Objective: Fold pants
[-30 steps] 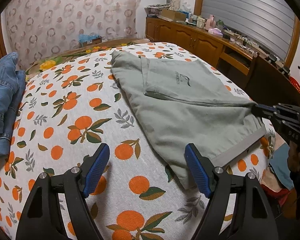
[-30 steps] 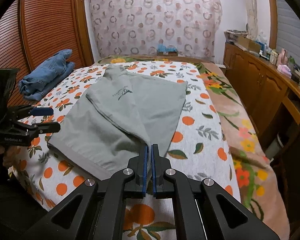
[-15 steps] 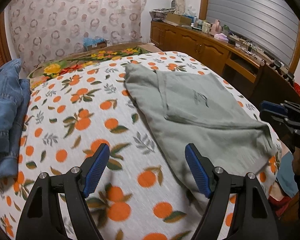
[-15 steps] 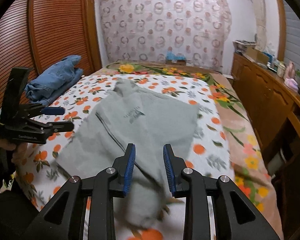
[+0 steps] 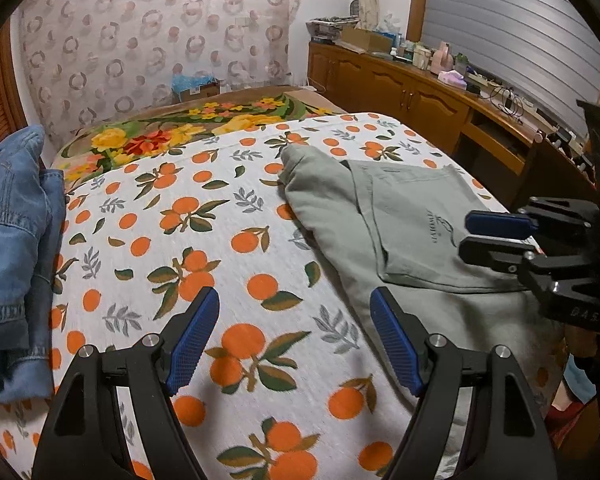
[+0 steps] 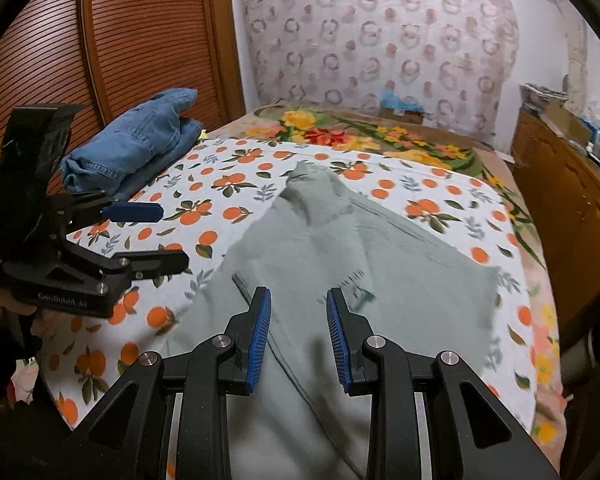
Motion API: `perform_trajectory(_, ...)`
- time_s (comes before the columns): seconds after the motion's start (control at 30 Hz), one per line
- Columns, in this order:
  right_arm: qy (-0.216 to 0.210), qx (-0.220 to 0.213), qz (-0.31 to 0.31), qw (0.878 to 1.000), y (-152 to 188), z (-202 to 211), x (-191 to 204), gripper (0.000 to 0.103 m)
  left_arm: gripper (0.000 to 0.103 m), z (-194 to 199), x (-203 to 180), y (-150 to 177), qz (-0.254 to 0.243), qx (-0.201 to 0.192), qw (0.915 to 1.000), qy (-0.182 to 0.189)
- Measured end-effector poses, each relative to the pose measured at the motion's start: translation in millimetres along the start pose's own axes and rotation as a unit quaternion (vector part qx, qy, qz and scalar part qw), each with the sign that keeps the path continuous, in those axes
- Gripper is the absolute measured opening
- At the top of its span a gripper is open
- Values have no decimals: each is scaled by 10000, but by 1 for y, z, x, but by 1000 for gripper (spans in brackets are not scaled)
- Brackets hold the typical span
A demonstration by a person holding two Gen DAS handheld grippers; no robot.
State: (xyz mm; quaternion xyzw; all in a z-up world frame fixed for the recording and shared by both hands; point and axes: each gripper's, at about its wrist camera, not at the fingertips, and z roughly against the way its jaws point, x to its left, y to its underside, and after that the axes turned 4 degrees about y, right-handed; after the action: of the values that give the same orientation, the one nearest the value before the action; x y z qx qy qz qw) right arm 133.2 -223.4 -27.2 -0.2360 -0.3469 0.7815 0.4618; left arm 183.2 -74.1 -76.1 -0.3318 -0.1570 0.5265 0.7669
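Observation:
The grey-green pants (image 5: 412,232) lie folded on the orange-print bedspread (image 5: 180,240), logo side up, with their near end draping over the bed's edge. My left gripper (image 5: 296,336) hovers open over bare bedspread just left of the pants, with nothing between its blue pads. My right gripper (image 6: 298,336) is open above the pants (image 6: 380,256), near the logo, and holds no cloth. Each gripper shows in the other's view: the right gripper (image 5: 496,236) at the right edge, the left gripper (image 6: 148,236) at the left, held by a hand.
Folded blue jeans (image 6: 136,144) sit at the bed's far left, by a slatted wooden door (image 6: 140,40). A floral blanket (image 5: 160,140) covers the head end. A wooden cabinet (image 5: 400,88) with clutter on top runs along the right side.
My right gripper opened, let go of the pants' edge and moved forward over the pants. The freed cloth settled on the bed. My left gripper shifted further along the bed, still open.

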Motion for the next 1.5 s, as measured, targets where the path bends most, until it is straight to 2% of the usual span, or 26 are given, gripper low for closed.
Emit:
perform_trajectory(0.4,-283,435,288,9982,-24,-35,13,30,79,-12,18,-14,1,59,10000,-7)
perform_trajectory(0.67,-379,671,509,9957,-26,-54,22,29,79,-16,27,-16,74,92,9999,-8)
perform_trajectory(0.7,-381,685,517,9956,-26,-55,22,19,79,-16,28,-16,84,101,9999,-3)
perform_trajectory(0.73,-389,691,528,9955,-26,-55,21,15,79,-17,28,-16,83,104,9999,0)
perform_trajectory(0.8,-388,666,534,9956,-27,-54,19,6,79,-17,28,-16,72,102,9999,-1)
perform_trajectory(0.87,-397,607,501,9961,-28,-52,17,5,79,-18,28,-17,61,101,9999,1)
perform_trajectory(1.1,-344,291,233,9987,-32,-31,-4,4,79,-23,19,-27,7,112,9999,-9)
perform_trajectory(1.5,223,-34,-183,9996,-28,-2,-63,4,79,-36,0,-41,-134,186,9997,-9)
